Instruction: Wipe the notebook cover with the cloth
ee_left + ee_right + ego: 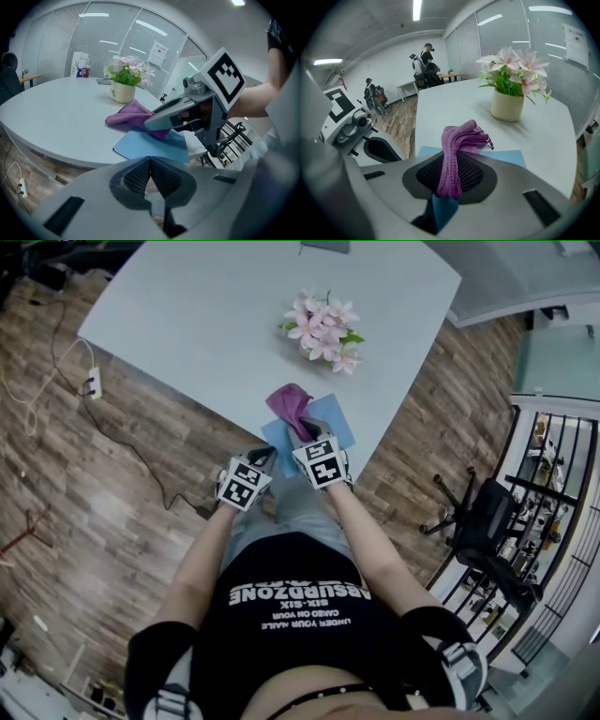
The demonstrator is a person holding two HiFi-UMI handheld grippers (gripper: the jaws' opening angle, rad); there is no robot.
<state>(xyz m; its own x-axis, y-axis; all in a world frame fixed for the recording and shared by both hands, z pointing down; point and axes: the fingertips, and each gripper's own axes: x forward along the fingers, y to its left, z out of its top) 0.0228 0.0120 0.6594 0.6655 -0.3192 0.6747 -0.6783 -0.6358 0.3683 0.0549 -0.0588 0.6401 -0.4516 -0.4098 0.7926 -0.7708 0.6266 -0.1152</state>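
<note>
A blue notebook lies at the near edge of the pale table. A purple cloth is bunched on its far end. My right gripper is over the notebook and shut on the cloth, which runs up between its jaws; the blue cover shows beyond. My left gripper hangs just off the table's edge, left of the notebook, shut with nothing between its pads. In the left gripper view the right gripper holds the cloth above the notebook.
A pot of pink flowers stands on the table beyond the notebook. A paper bag sits at the table's far side. A cable and power strip lie on the wood floor at left. An office chair stands at right. People are far back.
</note>
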